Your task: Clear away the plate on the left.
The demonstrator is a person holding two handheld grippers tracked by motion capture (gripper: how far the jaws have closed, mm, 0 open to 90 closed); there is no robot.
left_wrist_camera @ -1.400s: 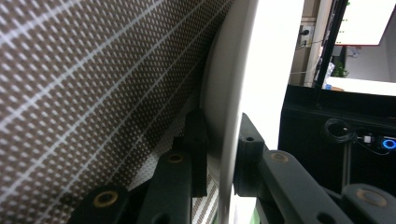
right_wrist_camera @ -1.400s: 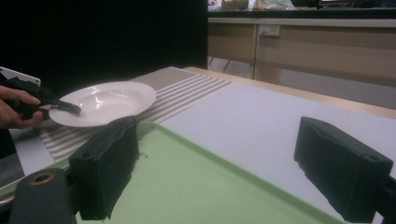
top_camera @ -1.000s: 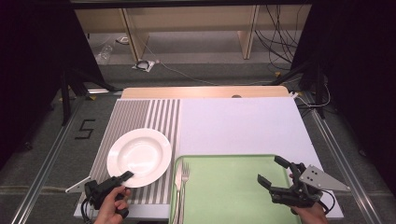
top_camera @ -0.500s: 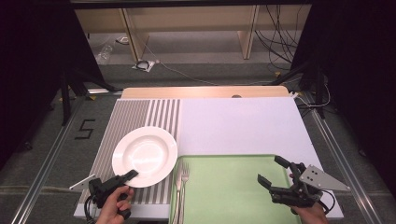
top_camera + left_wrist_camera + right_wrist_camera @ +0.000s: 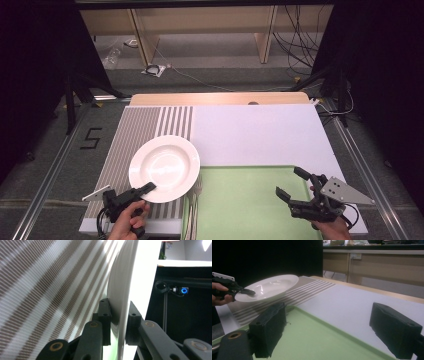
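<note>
Since the earlier frame, moved toward the right and slightly away from the person: the white plate (image 5: 164,168), now lying with its right edge over the fork (image 5: 194,202) and over the left rim of the green tray (image 5: 240,200) — before, fully over the striped mat (image 5: 135,140). Shifted with it, a little: the left gripper (image 5: 145,189). Unchanged in place: the right gripper (image 5: 292,184).

Closed on the near rim of the plate (image 5: 130,285), the left gripper (image 5: 119,317) — one pad above the rim, one below, both pressing. Seen from the right gripper view, plate (image 5: 268,287) lifted clear of the surface, slightly tilted, with its shadow on the striped mat (image 5: 294,293) below; left gripper (image 5: 247,292) at its edge, held by a hand (image 5: 220,293).

Standing wide open with nothing between the pads, the right gripper (image 5: 327,327), hovering over the right part of the green tray (image 5: 312,340). Beyond, the white surface (image 5: 260,135), bare.
</note>
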